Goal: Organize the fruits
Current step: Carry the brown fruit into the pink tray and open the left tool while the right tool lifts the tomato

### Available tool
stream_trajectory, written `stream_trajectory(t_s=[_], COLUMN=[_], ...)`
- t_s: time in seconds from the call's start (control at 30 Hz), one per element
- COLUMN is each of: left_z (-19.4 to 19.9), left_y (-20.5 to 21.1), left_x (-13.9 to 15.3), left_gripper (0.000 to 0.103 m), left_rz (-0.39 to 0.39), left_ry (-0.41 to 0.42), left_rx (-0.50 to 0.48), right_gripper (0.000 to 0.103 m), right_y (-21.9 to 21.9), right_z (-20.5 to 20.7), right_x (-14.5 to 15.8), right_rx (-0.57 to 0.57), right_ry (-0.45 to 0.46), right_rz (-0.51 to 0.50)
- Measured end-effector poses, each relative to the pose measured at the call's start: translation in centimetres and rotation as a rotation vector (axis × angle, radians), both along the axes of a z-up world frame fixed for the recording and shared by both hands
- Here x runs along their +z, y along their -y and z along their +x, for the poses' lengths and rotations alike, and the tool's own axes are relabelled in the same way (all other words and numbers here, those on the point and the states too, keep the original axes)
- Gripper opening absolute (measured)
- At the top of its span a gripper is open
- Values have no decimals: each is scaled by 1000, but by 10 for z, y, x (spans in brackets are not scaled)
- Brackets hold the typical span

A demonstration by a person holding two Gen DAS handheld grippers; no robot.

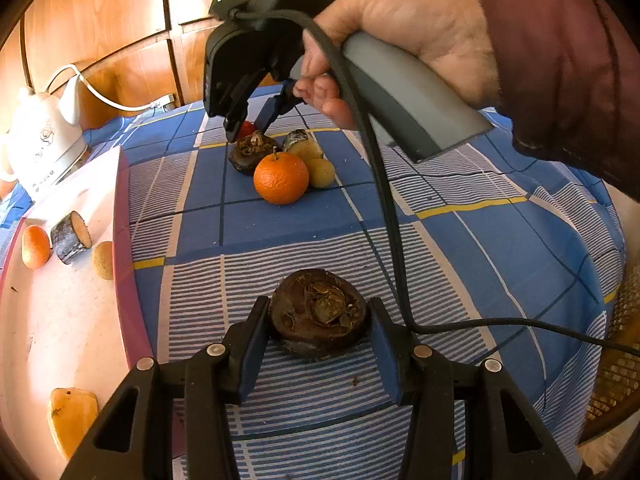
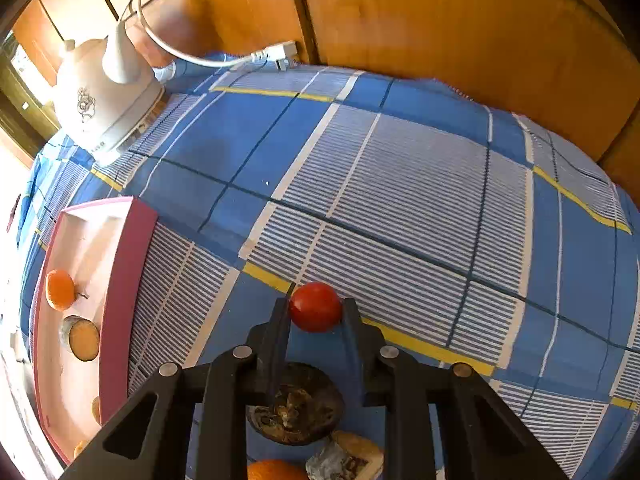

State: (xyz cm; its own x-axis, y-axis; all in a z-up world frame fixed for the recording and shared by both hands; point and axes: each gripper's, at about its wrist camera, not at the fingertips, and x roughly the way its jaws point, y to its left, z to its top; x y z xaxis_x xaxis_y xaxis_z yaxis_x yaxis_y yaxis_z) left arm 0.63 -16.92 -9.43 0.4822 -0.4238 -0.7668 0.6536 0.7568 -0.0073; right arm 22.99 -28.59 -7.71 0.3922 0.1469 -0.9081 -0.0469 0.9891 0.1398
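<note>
In the left wrist view my left gripper is shut on a dark brown water chestnut just above the checked cloth. Farther off, my right gripper hangs over a fruit pile: a second brown chestnut, an orange, a yellow-green fruit and a cut piece. In the right wrist view the right gripper has its jaws against a small red tomato on the cloth. The brown chestnut lies below the fingers.
A pink-rimmed tray at the left holds an orange, a cut log-like piece, a tan fruit and a yellow piece. A white kettle with cord stands at the back. Wooden wall behind. A black cable crosses the table.
</note>
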Motion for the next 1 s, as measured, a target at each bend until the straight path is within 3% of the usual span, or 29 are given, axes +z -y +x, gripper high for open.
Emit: stream_trajectory(t_s=[0.27,0.5,0.77,0.9,1.0], left_z=[2,5,11,10,6], left_y=[-1,0,2,-6,-16], left_x=[0,0,3,11,24], left_gripper=[49,49,48,48,48], left_rz=[-4,-5,22,-17,-46], left_ry=[-4,-20,-72,-122,-106], left_rx=[7,15,19,38,48], right_gripper=[25,25,25,25,25], right_y=[42,80,89,92,90], right_z=[-58,-122,-133,-132,-133], right_x=[26,2,-5,-4,-5], right_rx=[-19,-76,-97,-102,-95], right_ry=[20,-70,-49,-44,-40], right_rz=[-62,-94,-68,-65,-85])
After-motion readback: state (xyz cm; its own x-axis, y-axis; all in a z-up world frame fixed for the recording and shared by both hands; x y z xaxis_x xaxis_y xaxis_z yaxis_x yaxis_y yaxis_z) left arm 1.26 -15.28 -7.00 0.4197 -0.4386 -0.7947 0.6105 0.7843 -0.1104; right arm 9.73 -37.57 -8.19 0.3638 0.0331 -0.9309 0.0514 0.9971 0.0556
